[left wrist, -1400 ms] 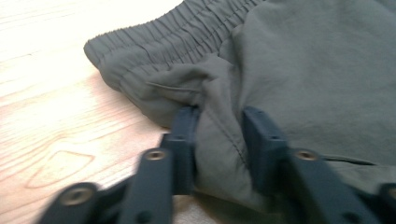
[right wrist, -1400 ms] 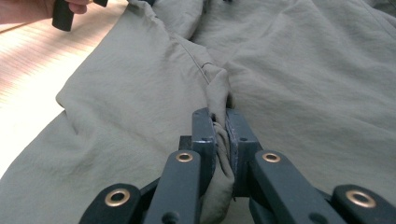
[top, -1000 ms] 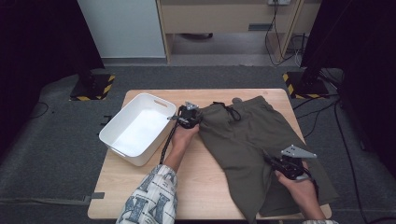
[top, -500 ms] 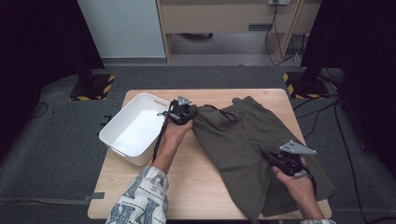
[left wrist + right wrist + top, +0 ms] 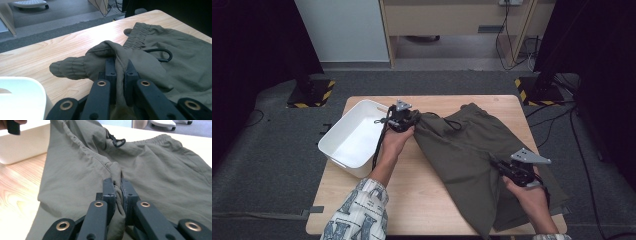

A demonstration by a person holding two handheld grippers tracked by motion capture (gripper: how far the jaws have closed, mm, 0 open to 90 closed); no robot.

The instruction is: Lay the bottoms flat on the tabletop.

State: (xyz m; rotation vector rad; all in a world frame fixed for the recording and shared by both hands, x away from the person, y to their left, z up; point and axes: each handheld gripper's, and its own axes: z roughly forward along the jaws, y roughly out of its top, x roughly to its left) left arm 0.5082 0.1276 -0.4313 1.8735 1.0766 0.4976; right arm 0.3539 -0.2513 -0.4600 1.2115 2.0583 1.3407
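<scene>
Lying across the far right part of a wooden table (image 5: pixel 432 200), a pair of olive-green shorts (image 5: pixel 467 150) is the garment in hand; its elastic waistband (image 5: pixel 136 37) faces the table's far edge and a black drawcord loop (image 5: pixel 160 53) rests on the cloth just below that band. Relative to the shorts, the left gripper (image 5: pixel 404 119) sits at the garment's far left corner, where its jaws stand narrow and pinch a bunched fold of fabric; in the left gripper view (image 5: pixel 119 72) the cloth is squeezed between the two black pads and a puckered tip of it juts out to one side above the bare wood. The right gripper (image 5: pixel 507 167) sits at the near right side of the shorts, over the leg portion, its jaws likewise nearly together and clamped on a ridge of fabric, as the right gripper view (image 5: pixel 117 192) shows. Between the two grips the left edge of the shorts is raised off the table and runs as a taut diagonal. Just left of the shorts, beside the left gripper, stands a white plastic bin (image 5: pixel 337 150), set at an angle near the table's left edge
</scene>
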